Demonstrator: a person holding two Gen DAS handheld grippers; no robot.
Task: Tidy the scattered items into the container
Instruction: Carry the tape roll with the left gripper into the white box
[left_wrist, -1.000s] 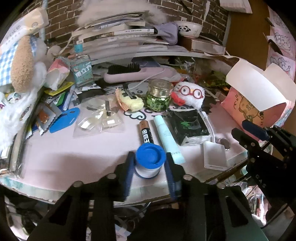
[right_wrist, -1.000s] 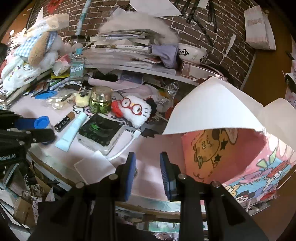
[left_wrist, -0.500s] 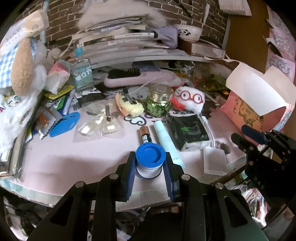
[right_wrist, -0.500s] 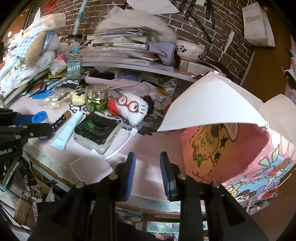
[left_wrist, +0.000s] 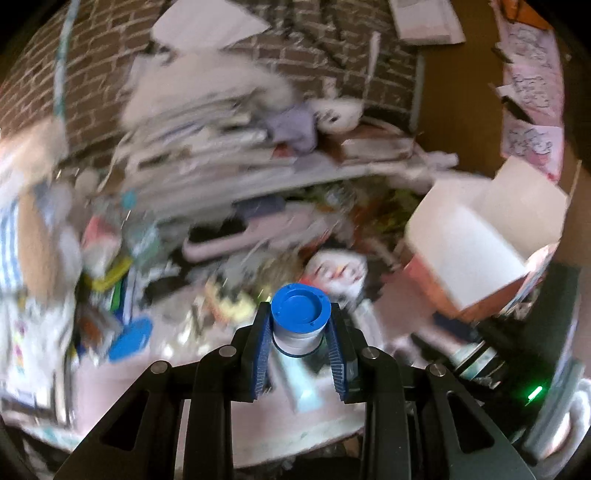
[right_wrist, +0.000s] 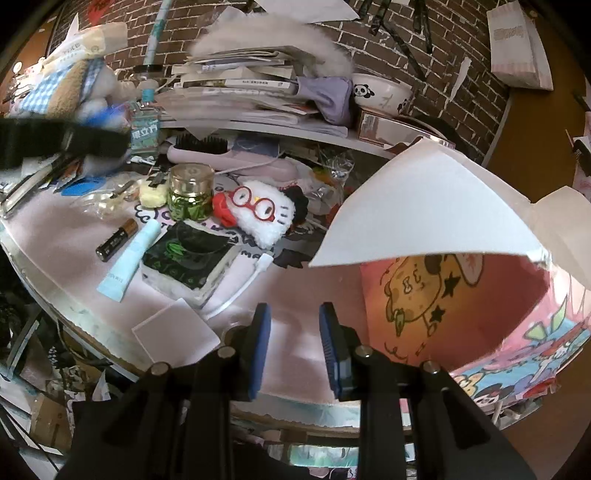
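Observation:
My left gripper (left_wrist: 300, 334) is shut on a small white jar with a blue lid (left_wrist: 300, 309), held up above the table; the view behind it is motion-blurred. The pink cartoon box (left_wrist: 480, 236) stands open to the right, its white flaps up. In the right wrist view the same box (right_wrist: 454, 291) fills the right side. My right gripper (right_wrist: 294, 334) hangs open over the pink table mat near the front edge, with nothing between its fingers. The left gripper (right_wrist: 66, 142) shows as a dark blur at far left. A battery (right_wrist: 116, 239), a pale blue tube (right_wrist: 130, 261) and a black packet (right_wrist: 188, 254) lie scattered.
A green glass jar (right_wrist: 191, 197), a white plush with red glasses (right_wrist: 258, 210), a white cable (right_wrist: 242, 284) and a white card (right_wrist: 175, 332) lie on the mat. A hairbrush (right_wrist: 207, 149), stacked books (right_wrist: 243, 92) and a panda bowl (right_wrist: 382, 94) crowd the back shelf.
The left gripper has lifted the blue-lidded jar off the table and swung up fast, blurring its view. The right gripper has stayed open in nearly the same place.

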